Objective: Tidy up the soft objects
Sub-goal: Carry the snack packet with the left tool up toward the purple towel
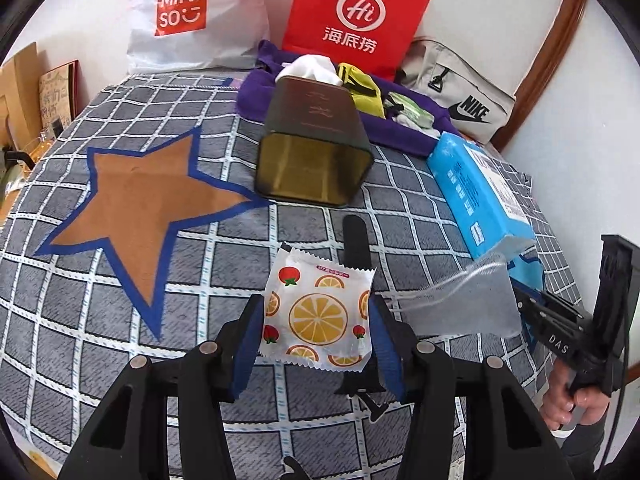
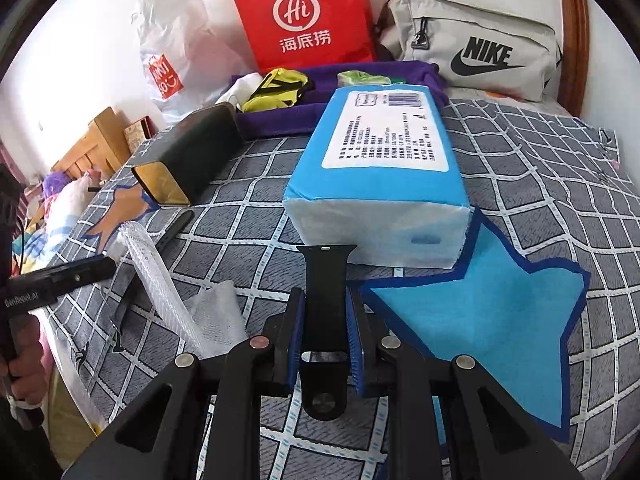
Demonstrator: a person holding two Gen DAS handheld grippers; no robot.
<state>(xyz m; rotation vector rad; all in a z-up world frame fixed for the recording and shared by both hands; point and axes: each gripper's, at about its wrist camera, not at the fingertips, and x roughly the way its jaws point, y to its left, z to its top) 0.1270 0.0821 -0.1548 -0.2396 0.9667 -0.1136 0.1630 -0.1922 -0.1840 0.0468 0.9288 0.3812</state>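
Checked cloth (image 1: 120, 340) bears two stars, one tissue pack (image 2: 380, 168).

The left gripper (image 1: 318, 320) jaws clamp a fruit-print sachet (image 1: 318, 320) above the checked bedcover (image 1: 120, 360), near an orange star (image 1: 144, 204).

A red paper bag (image 1: 356, 12) printed "Hi" stood at twelve o'clock on the bed (image 1: 120, 360), its checked grey cover bearing a brown star patch (image 1: 140, 196). A white MINISO bag (image 1: 188, 12) leaned at eleven o'clock. A grey Nike pouch (image 2: 472, 44) lay at one o'clock, beside a wooden headboard (image 2: 576, 36).
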